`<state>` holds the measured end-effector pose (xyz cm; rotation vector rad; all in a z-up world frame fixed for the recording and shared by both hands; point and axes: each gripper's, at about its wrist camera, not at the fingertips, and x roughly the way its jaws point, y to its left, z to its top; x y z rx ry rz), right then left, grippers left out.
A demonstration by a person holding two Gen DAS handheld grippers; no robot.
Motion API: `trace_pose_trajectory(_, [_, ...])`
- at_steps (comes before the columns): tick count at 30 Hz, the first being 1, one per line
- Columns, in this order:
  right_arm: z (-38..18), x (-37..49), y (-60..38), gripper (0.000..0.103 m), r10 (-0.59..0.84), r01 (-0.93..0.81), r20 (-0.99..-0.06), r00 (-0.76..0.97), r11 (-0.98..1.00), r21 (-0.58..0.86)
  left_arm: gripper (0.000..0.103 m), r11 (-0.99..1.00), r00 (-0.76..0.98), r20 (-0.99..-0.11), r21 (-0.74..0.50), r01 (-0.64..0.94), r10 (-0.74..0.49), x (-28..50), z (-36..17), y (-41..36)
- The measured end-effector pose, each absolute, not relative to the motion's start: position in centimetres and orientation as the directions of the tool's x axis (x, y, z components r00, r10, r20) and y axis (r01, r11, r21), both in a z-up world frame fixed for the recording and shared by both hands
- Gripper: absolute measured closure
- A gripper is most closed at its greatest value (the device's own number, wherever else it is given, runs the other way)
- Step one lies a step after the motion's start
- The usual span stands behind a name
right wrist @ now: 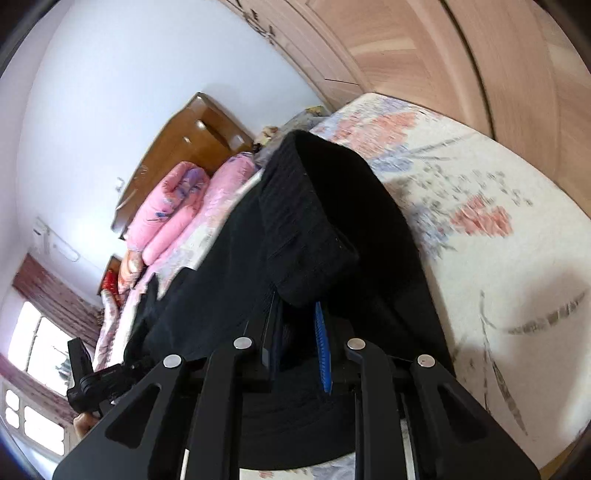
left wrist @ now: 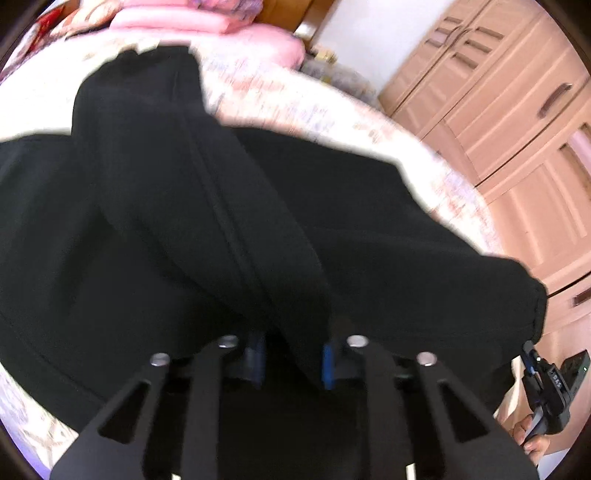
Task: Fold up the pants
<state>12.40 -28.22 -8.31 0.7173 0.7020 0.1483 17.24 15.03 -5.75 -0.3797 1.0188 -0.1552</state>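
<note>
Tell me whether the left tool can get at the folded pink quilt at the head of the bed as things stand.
Probably not. The left tool is shut on the black pants, which spread across the bed between it and the pink quilt at the far end. It would likely have to let go first.

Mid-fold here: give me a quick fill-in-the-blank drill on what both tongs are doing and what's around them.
1. Both the left tongs and the right tongs are shut on the ____ pants.
2. The pants lie over a floral-printed ____.
3. The folded quilts at the headboard are ____.

Missing words: black; bed; pink
</note>
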Motion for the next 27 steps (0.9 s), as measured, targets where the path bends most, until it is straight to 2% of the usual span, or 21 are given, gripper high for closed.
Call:
trace_pose_trajectory(3, [-5.9,13.0,-28.8,0.086,0.406,0.032,-0.466,0.787,0.726,0.687,0.086,0.917,0.648,-0.685,-0.394,0.054,-0.333,16.6,-0.3,16.2])
trace_pose_trajectory(6, [-2.9,12.3,-29.1,0.087,0.42,-0.034,-0.394,0.817,0.717,0.696,0.086,0.868,0.701,-0.574,-0.48,0.13,-0.423,15.6,3.7,18.5])
trace_pose_trajectory(7, [-2.4,11.7,-29.3,0.087,0.427,-0.045,-0.382,0.82,0.713,0.7,0.085,0.862,0.702,-0.562,-0.484,0.15,-0.437,15.1,4.2,18.8])
trace_pose_trajectory(11, [-5.1,8.5,-29.8,0.088,0.45,-0.009,-0.421,0.788,0.691,0.723,0.085,0.892,0.66,-0.619,-0.409,0.191,-0.426,11.2,2.1,18.2])
trace_pose_trajectory(15, [-10.9,6.8,-30.1,0.088,0.436,0.115,-0.547,0.715,0.698,0.707,0.084,0.909,0.57,-0.719,-0.392,0.14,-0.398,8.7,-5.1,17.5])
trace_pose_trajectory(16, [-11.9,6.5,-30.4,0.089,0.449,0.127,-0.541,0.711,0.675,0.727,0.084,0.911,0.551,-0.739,-0.398,0.109,-0.388,8.5,-6.8,17.5])
trace_pose_trajectory(22, [-9.6,5.6,-30.0,0.089,0.438,0.088,-0.5,0.747,0.681,0.727,0.084,0.904,0.611,-0.685,-0.408,0.129,-0.397,7.3,-5.8,18.2])
trace_pose_trajectory(27, [-12.4,5.6,-30.3,0.09,0.43,0.152,-0.546,0.719,0.669,0.727,0.084,0.909,0.572,-0.722,-0.403,0.11,-0.389,8.2,-7.3,18.1])
